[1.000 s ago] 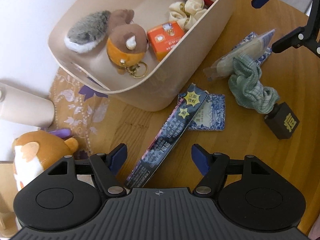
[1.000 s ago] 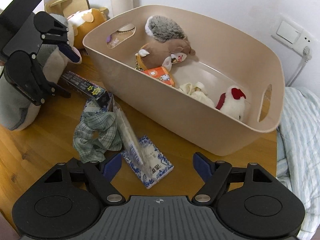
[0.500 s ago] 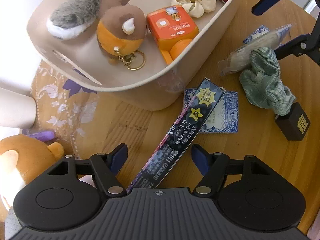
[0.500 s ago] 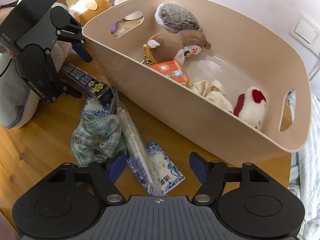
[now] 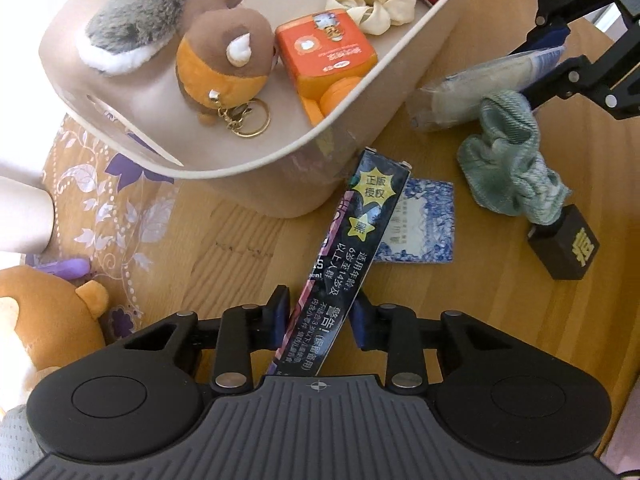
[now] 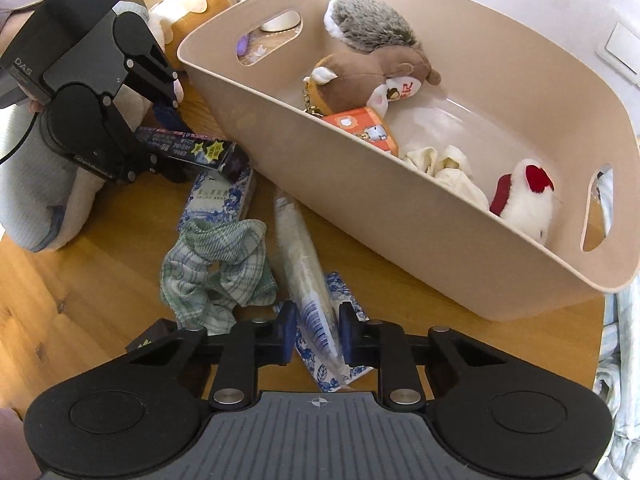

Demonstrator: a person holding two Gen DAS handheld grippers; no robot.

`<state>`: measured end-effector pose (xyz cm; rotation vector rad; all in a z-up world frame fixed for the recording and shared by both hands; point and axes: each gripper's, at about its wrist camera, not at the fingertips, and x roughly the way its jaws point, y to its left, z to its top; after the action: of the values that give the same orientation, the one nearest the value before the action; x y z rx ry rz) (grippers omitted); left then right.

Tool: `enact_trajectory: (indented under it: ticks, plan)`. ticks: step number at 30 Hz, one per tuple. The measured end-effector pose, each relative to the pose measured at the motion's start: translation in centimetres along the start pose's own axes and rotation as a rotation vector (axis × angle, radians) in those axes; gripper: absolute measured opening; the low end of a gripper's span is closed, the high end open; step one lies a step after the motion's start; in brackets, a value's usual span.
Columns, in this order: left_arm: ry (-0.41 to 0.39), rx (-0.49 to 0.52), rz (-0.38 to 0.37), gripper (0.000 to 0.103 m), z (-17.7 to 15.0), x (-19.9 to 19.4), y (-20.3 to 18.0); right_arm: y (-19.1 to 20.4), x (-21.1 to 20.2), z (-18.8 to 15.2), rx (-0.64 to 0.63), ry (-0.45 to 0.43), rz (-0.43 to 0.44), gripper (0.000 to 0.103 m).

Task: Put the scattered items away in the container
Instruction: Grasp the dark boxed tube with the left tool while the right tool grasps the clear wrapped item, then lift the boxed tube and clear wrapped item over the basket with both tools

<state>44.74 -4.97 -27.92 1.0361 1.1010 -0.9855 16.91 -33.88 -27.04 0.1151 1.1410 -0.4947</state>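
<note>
Beige container on desk, holding plush toys, an orange box and a cream scrunchie. Left hand-held gripper: narrow gap, pads clamped on dark long box beside container wall. Right hand-held gripper: narrow gap, clamped on clear packet. Green scrunchie just beside packet

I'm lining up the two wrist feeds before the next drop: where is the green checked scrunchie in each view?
Left wrist view: the green checked scrunchie lies right of centre on the wooden table, against the black cube.
Right wrist view: the scrunchie lies left of centre, just ahead of the right gripper.
Shared landmark: the beige basket, upper left in the left wrist view, upper right in the right wrist view.
</note>
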Motion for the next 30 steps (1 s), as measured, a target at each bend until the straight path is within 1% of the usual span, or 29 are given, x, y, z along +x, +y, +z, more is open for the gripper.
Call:
enact_trajectory:
  ticks: [9,15,17,22,26,30]
  plan:
    - [-0.035,0.015,-0.01,0.025,-0.3,-2.4,-2.1,0.3,-1.6,-1.2,-0.001,-0.02,0.006,0.017]
    - [-0.058,0.02,-0.013,0.025,-0.7,-4.2,-3.4,0.7,-3.1,-2.1,-0.007,-0.036,0.006,0.016]
    - [-0.064,0.027,-0.013,0.025,0.0,-4.8,-5.1,0.8,-3.5,-2.4,-0.012,-0.042,0.007,0.016]
    - [-0.08,0.04,-0.011,0.025,-0.6,-6.0,-7.0,1.1,-4.7,-3.1,-0.016,-0.064,0.009,0.015]
    - [-0.095,0.039,-0.003,0.025,-1.4,-7.0,-7.8,1.2,-5.2,-3.3,-0.019,-0.075,0.011,0.014]
    - [-0.104,0.033,0.005,0.025,-1.7,-6.5,-6.6,1.0,-5.8,-3.6,-0.008,-0.093,0.015,0.013]
